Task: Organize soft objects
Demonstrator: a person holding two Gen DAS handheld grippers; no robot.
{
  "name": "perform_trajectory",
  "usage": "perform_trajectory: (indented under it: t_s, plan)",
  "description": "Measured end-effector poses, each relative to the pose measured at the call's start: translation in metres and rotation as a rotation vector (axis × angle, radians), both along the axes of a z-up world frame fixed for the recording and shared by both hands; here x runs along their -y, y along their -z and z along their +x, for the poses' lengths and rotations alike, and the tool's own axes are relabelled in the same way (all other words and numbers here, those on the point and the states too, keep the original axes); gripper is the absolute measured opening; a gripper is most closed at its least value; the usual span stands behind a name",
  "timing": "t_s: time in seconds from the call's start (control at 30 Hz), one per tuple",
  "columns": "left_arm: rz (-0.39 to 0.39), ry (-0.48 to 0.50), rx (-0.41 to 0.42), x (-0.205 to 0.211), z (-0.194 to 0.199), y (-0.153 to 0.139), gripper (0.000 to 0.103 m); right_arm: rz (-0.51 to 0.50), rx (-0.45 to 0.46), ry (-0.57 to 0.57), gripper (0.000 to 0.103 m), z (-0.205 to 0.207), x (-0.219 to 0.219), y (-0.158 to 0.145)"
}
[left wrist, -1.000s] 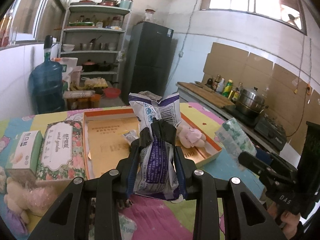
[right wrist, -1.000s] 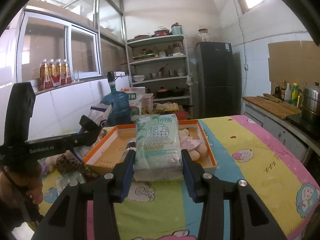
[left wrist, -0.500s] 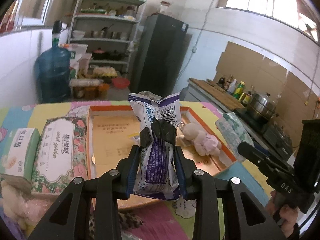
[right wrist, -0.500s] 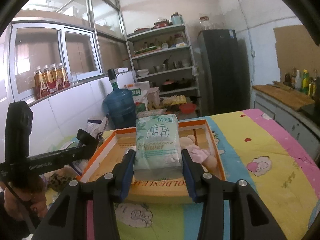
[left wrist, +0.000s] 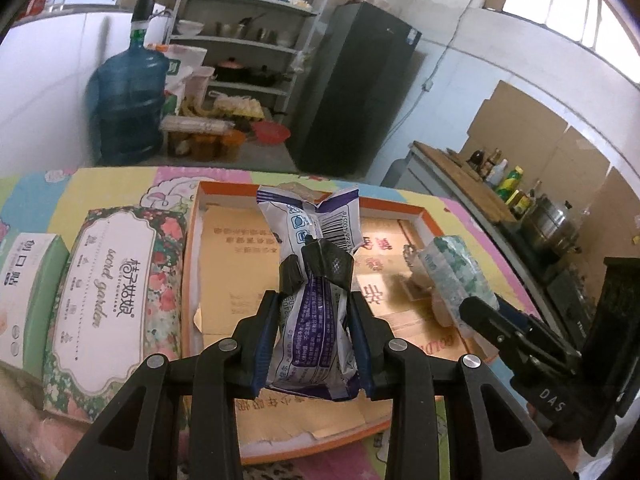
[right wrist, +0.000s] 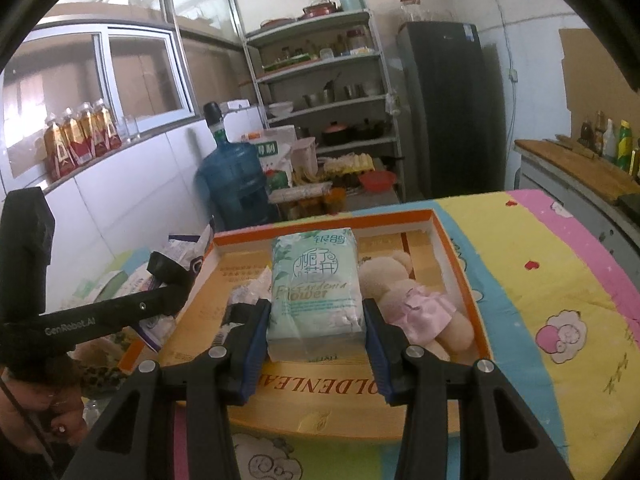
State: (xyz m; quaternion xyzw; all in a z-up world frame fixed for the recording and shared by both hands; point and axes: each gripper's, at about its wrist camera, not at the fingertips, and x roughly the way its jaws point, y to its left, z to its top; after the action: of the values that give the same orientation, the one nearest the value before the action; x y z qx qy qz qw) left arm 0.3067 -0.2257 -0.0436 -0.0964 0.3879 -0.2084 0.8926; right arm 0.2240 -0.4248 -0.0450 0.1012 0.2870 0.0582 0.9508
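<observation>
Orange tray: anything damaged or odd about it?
Yes. The tan cardboard liner inside the orange tray is torn and ragged along its near edge and left side, so it does not lie neatly.

Glossy plastic pkt (left wrist: 316, 312), cardboard tray (left wrist: 224, 280)

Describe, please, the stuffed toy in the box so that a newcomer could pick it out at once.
Start at the shallow orange-rimmed cardboard box on the colourful tablecloth. Inside it, along the right wall in the right wrist view, lies the stuffed toy. It is the only plush thing in the box: beige, in a pink dress, beside the green tissue pack held over the box.
</observation>
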Motion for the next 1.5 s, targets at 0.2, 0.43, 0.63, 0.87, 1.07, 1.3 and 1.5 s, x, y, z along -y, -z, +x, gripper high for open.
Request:
perform_trajectory:
  t_s: [0.2, 0.43, 0.63, 0.87, 1.07, 1.3, 1.5]
  plan:
    - [-0.002, -0.011, -0.055, 0.001, 0.012, 0.014, 0.035, -0.02, -0.045, -0.013, 0.046, 0.014, -0.006, 0.008]
    - [0.008, -0.014, -0.066, 0.003, 0.014, 0.02, 0.035, -0.054, -0.077, -0.025, 0.046, 0.024, -0.016, 0.015]
    - [0.027, -0.014, -0.059, 0.012, 0.014, 0.022, 0.035, -0.058, -0.099, -0.021, 0.046, 0.028, -0.02, 0.021]
    - [0.026, -0.01, -0.06, 0.016, 0.014, 0.024, 0.038, -0.011, -0.161, -0.013, 0.049, 0.032, -0.014, 0.029]
    - [0.023, 0.004, -0.049, 0.018, 0.009, 0.021, 0.051, 0.057, -0.155, -0.002, 0.064, 0.03, 0.0, 0.032]
    - [0.015, 0.006, -0.011, 0.019, -0.005, 0.012, 0.065, 0.064, -0.143, -0.006, 0.068, 0.021, -0.001, 0.029]
    - [-0.015, 0.004, 0.007, 0.011, -0.018, 0.004, 0.065, 0.078, -0.124, 0.005, 0.068, 0.011, -0.001, 0.024]
